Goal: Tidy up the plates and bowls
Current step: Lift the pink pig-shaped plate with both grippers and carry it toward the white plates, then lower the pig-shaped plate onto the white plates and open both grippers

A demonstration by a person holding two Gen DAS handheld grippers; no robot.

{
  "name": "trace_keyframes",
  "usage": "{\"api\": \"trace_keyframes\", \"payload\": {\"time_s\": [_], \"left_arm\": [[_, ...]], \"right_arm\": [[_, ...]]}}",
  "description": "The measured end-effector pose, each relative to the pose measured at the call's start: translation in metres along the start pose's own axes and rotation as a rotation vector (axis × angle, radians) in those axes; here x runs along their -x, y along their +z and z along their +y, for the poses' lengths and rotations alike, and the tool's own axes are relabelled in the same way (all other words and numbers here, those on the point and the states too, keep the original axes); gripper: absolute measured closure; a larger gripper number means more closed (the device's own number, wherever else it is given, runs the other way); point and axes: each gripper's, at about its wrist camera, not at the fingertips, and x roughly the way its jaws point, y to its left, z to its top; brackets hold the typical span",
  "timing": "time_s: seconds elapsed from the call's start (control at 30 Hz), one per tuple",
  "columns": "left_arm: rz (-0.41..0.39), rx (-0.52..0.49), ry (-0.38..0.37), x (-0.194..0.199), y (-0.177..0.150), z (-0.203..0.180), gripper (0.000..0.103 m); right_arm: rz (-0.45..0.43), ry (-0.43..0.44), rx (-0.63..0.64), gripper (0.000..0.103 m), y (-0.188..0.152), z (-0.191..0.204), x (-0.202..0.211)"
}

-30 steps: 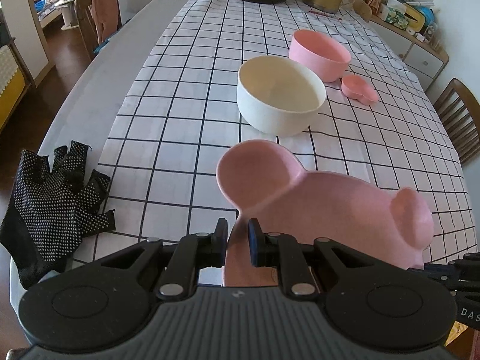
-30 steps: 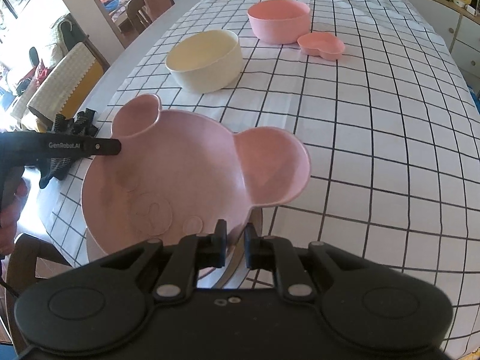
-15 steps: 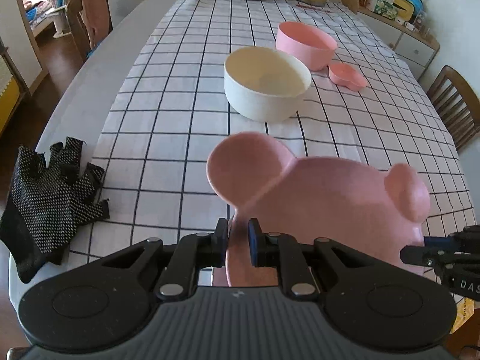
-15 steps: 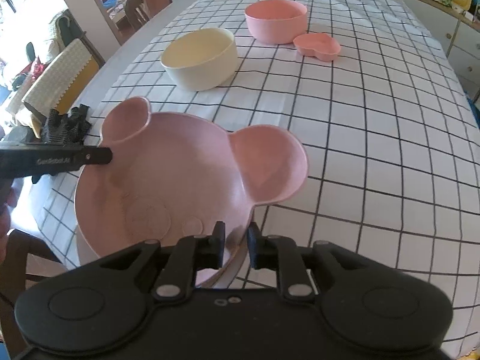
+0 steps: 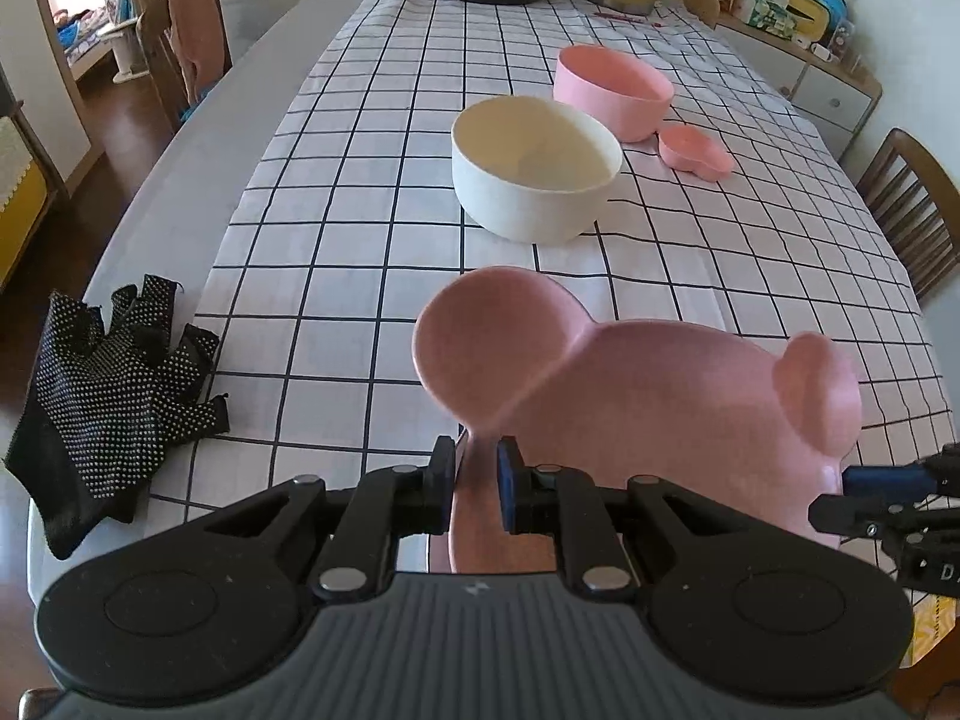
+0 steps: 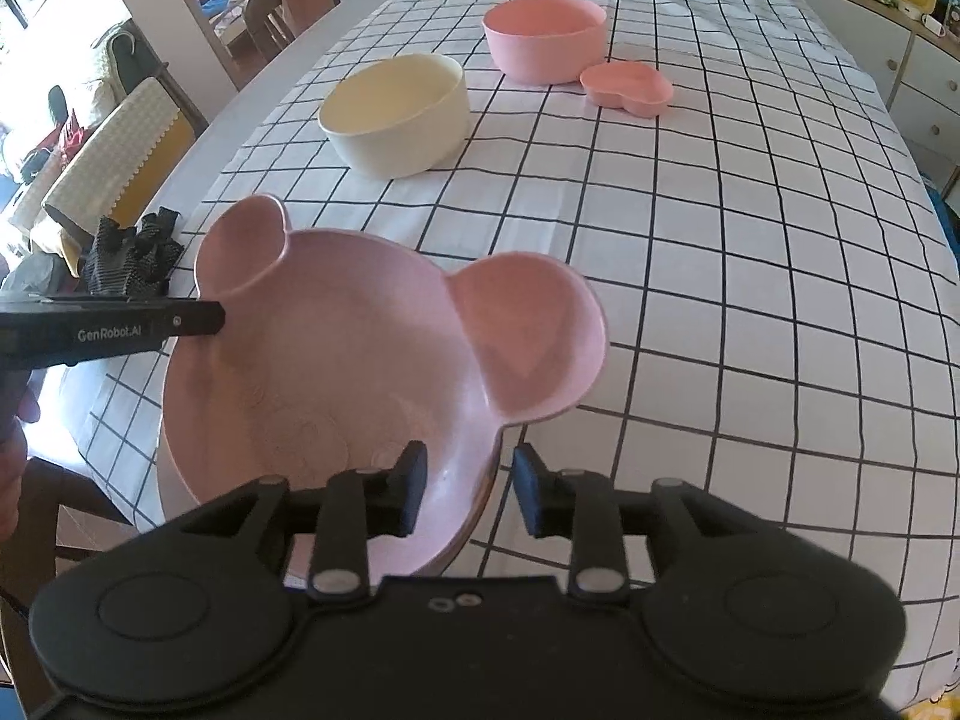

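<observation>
Right wrist view: checked tablecloth ahead; two bowls, cream bowl and pink bowl. Right gripper, jaws just opening, straddles bear plate rim loosely; left gripper clamps its edge.

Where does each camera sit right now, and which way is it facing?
Left wrist: on the left tongs, facing down the table, shut on the bear-eared pink plate; right tongs at the right edge.
Right wrist: on the right tongs, jaws just opened around the plate's rim; left tongs and a hand at left.
Shared: cream bowl, pink bowl, black gloves.
</observation>
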Motion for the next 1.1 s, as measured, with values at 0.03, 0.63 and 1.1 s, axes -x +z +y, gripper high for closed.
{"api": "trace_keyframes", "payload": {"time_s": [0.03, 0.63, 1.1], "left_arm": [[-0.002, -0.002, 0.001, 0.002, -0.001, 0.0, 0.089], [-0.064, -0.025, -0.066, 0.043, 0.003, -0.027, 0.088], [-0.118, -0.048, -0.118, 0.064, 0.017, -0.054, 0.071]], "right_arm": [[-0.002, 0.001, 0.001, 0.07, 0.0, 0.0, 0.002], [-0.064, -0.002, 0.034, 0.053, 0.001, 0.003, 0.033], [-0.154, -0.021, 0.021, 0.034, 0.009, -0.005, 0.065]]}}
